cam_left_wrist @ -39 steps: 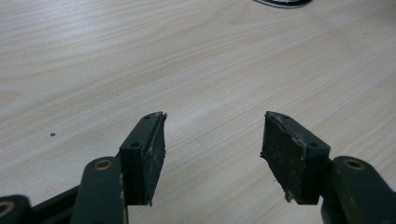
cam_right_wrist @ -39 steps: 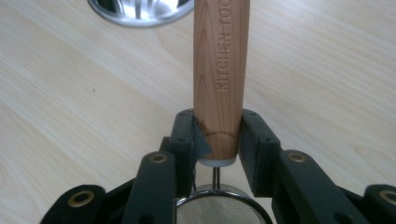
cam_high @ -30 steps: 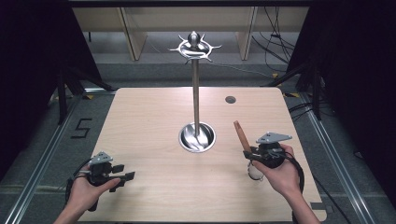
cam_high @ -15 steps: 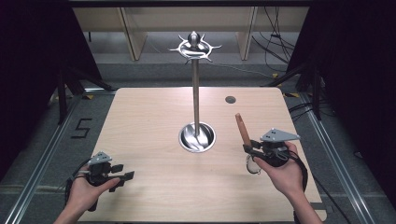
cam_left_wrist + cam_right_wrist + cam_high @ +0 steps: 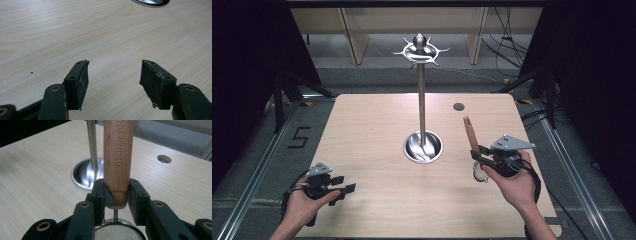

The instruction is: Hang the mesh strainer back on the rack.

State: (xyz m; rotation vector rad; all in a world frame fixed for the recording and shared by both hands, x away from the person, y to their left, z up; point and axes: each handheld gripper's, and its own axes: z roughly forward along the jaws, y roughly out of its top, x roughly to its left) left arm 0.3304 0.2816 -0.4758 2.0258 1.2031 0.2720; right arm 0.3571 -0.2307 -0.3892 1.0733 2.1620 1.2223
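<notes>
Right gripper (image 5: pixel 478 155) nudged rightward, clamped on wooden strainer handle (image 5: pixel 117 162), mesh seemingly below, left gripper (image 5: pixel 113 75) wide.

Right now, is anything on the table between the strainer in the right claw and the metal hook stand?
Nothing visible: bare table lies between the strainer, clamped in the right claw, and the stand.

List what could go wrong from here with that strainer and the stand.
1. The right gripper pinches only the bottom end of the strainer handle; it might pivot or slip.
2. The stand is tall on a small round base; bumping its pole could tip it.
3. The top hooks are small, so hanging may miss.
</notes>
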